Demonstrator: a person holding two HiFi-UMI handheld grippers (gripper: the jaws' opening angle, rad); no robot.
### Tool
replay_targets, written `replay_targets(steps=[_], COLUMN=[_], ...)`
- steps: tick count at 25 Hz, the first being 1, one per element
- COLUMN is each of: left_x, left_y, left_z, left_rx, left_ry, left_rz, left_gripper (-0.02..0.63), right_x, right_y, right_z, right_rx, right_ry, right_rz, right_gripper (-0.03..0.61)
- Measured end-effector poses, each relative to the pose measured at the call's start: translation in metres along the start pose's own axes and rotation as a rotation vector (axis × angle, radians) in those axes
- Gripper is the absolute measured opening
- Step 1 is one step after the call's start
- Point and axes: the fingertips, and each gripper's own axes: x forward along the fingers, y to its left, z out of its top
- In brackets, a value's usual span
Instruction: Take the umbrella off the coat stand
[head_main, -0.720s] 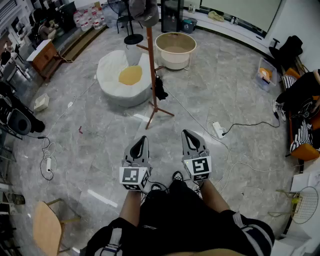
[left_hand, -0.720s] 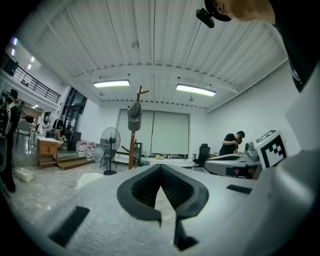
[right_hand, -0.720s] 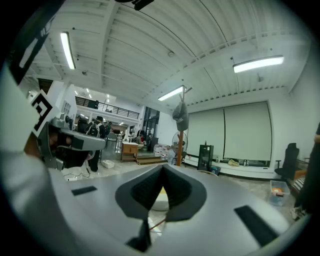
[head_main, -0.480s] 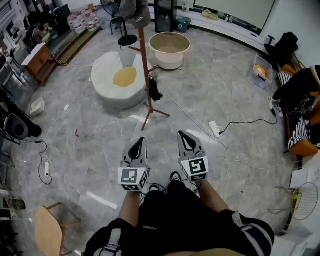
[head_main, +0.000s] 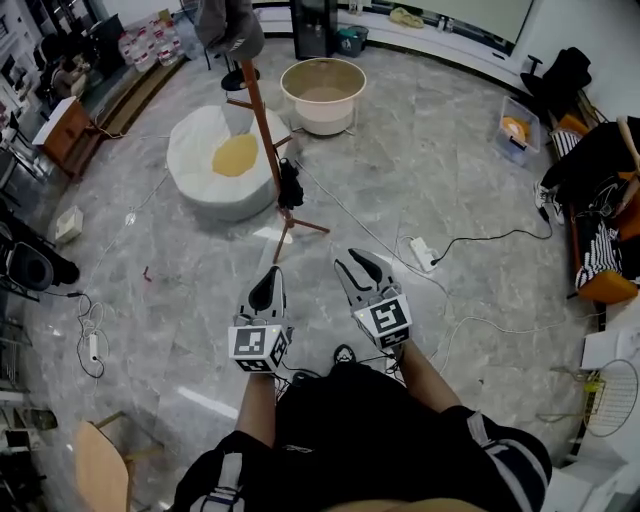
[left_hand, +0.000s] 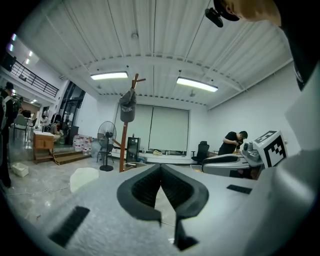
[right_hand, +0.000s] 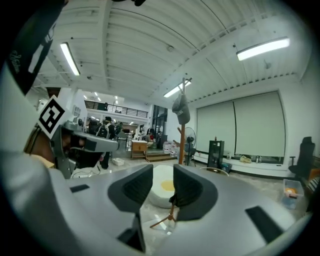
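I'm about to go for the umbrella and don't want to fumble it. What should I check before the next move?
1. Umbrella located: ok, it hangs low on the coat stand.
2. Right gripper open: ok, jaws apart with nothing between them.
3. Left gripper open: not ok, jaws together.
4. Stand within reach: not ok, both grippers are well short of it.
5. Path clear: not ok, a white cable crosses the floor near the stand's feet.
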Motion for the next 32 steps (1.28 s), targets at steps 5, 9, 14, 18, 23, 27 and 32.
replay_targets(steps=[5,9,14,18,23,27,32], left_x=[0.018,0.033,0.052,0.074,0.115,0.145,0.185], left_y=[-0.004,-0.005,0.010,0.028,0.055,0.078,0.101], left_z=[-0.012,-0.014,-0.017,-0.022,-0.022,-0.023,-0.022], left_rx=[-0.011,-0.007,0.002,-0.005,-0.016,-0.023,-0.036], left_ry=[0.023,0.056,0.079,0.087,0.082,0.097,0.119], left_rz=[0.033,0.049,0.059,0.070,0.083,0.082,0.055], left_gripper=[-0.002,-0.002,-0.002,-0.002,-0.002,-0.002,-0.002], right_x=[0.004,0.012,0.038,0.061,0.096,0.127,0.164], right_y=[-0.031,-0.050,-0.056,-0.065,-0.089,-0.110,-0.136], right_z=[-0.015,-0.018,-0.027,-0.029,-0.034,-0.034,-0.041], right_rx=[-0.010,0.023,0.044,0.040,0.024,0.025,0.013], right_ry=[0.017,0.009,0.034,0.035,0.063,0.072,0.120], right_rz=[0.019,0.031,0.051,0.063,0.079,0.099,0.149], right_gripper=[0.155,0.161,0.169,0.170,0.178,0.194,0.215])
